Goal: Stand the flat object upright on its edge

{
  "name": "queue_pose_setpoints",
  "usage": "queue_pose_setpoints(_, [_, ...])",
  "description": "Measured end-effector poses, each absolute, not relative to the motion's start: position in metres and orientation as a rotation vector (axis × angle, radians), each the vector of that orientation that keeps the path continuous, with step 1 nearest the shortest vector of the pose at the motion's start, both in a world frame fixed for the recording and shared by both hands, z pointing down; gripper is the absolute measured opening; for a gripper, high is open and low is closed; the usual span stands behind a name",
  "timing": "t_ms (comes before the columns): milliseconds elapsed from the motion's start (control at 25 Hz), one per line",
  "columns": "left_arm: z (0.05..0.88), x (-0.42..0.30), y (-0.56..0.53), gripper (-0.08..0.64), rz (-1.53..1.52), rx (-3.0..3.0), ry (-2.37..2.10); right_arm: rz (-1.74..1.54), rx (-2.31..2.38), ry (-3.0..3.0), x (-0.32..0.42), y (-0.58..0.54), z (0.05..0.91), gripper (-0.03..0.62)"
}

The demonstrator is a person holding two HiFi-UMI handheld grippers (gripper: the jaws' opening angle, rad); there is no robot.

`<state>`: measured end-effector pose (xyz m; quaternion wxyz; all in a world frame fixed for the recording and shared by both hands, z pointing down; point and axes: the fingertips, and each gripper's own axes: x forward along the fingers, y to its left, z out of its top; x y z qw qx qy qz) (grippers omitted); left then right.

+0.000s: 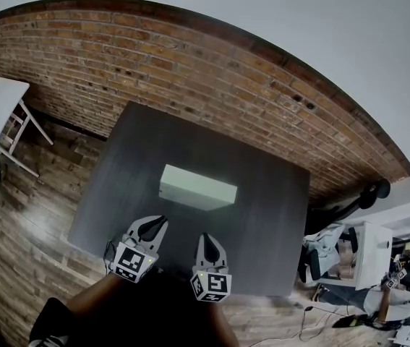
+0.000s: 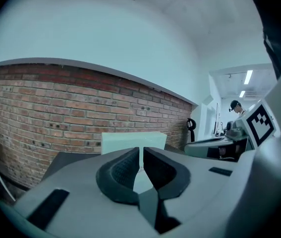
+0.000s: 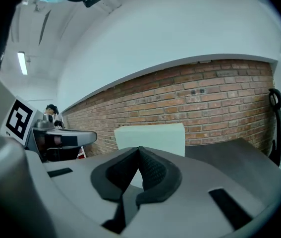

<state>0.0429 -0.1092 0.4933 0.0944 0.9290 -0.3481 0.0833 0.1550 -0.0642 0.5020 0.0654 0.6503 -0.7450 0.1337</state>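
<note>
- Looking down in the head view, a dark table is standing in front of a brick wall, and a pale flat block is sitting near the table's middle, apparently resting on one long edge with its narrow top face catching the light. The left gripper and the right gripper are hovering side by side over the table's near edge, both pointing toward the block and both well apart from it.
- Peering along the left gripper in its own view, its dark ribbed pads are sitting pressed together at the tips, clenched on nothing. The block is rising beyond them on the table, showing a broad face, with the brick wall running behind the table's far edge.
- Peering along the right gripper in its own view, its pads are likewise meeting at the tips, clenched and empty. The block is standing further in on the table, its broad face turned this way, and the brick wall is filling the space behind the table.
</note>
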Motion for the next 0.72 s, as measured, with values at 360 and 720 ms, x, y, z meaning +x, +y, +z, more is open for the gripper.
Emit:
queue_pose_setpoints(360, [0.488, 0.043, -0.106, 0.052, 0.211, 2.799, -1.027, 0.407, 1.999, -2.253, 0.156, -0.058, 0.505, 0.025])
queue_pose_setpoints(720, [0.497, 0.044, -0.100, 0.052, 0.245, 2.799, -1.004, 0.371, 1.967, -2.266, 0.150, -0.056, 0.504, 0.025])
